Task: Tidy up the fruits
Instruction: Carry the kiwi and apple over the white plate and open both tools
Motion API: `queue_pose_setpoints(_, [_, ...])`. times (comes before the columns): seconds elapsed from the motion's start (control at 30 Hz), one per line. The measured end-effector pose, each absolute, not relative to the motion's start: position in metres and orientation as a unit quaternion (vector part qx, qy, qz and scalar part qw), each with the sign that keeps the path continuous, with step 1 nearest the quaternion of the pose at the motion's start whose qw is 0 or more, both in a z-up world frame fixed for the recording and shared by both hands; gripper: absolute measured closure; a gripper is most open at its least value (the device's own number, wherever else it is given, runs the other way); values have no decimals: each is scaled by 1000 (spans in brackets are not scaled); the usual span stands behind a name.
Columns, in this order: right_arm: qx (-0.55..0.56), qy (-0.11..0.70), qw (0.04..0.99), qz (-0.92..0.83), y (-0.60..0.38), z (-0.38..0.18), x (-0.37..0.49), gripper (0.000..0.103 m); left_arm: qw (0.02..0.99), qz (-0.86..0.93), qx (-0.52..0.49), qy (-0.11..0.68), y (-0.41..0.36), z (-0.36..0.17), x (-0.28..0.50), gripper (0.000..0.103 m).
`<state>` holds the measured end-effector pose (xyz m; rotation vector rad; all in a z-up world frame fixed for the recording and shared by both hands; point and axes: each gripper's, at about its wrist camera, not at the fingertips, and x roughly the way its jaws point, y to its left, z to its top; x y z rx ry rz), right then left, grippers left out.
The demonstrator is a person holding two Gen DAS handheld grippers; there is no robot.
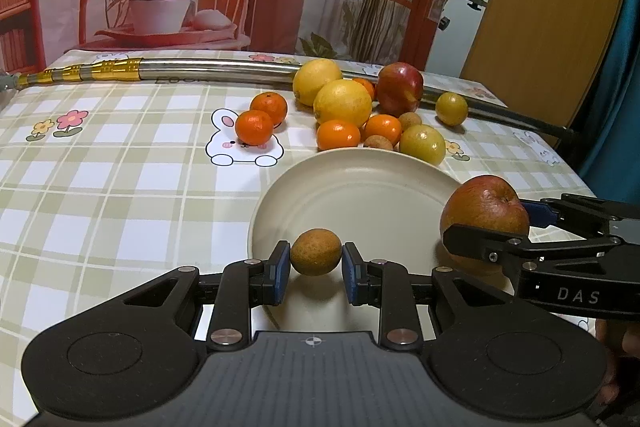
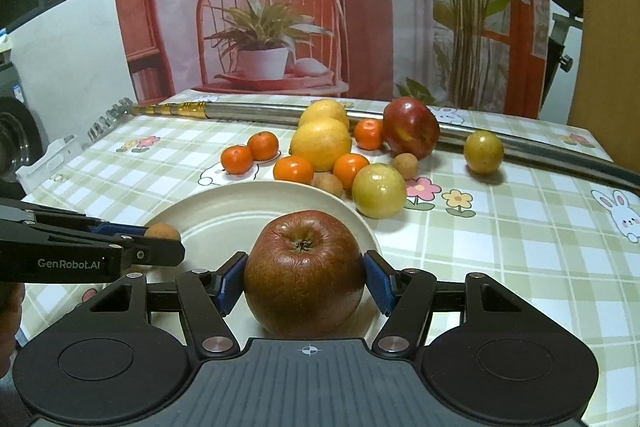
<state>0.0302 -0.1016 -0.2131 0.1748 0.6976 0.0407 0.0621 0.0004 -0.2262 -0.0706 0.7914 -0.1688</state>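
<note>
A cream plate (image 1: 360, 187) (image 2: 224, 215) lies on the checked tablecloth. My left gripper (image 1: 316, 259) is shut on a small brown longan (image 1: 316, 251) just above the plate's near part; that longan (image 2: 162, 231) peeks past the left gripper's fingers (image 2: 152, 253) in the right wrist view. Over the plate's right side, my right gripper (image 2: 304, 277) is shut on a dark red apple (image 2: 304, 275) (image 1: 484, 213). Beyond the plate sit two lemons (image 1: 342, 103), several tangerines (image 1: 254, 127), another red apple (image 1: 400, 89), yellow-green round fruits (image 1: 422, 145) and two more longans (image 2: 405, 165).
A long metal pole (image 1: 200, 71) with gold bands lies across the table's far edge behind the fruit. A printed backdrop of a chair and plants hangs behind. The table's right edge (image 1: 568, 163) runs close to the fruits.
</note>
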Motion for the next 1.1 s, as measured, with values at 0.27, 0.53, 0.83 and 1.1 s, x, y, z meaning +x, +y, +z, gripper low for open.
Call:
queue_pose_setpoints(0.27, [80,347,934,20,-100,-217,30,44,917,-78,-31,389,0,-228,63,74])
queue_pose_setpoints(0.53, [76,356,931,22,-101,-220,31,44,917,-74,-27,390,-1,-229,62,74])
queue_pose_setpoints(0.83, [69,358,931,23,-100,-222,31,44,918,-71,-23,390,-1,-229,62,74])
queue_pose_setpoints(1.1, [68,360,930,23,-98,-223,32,43,914,-81,-43,394,1,-230,61,73])
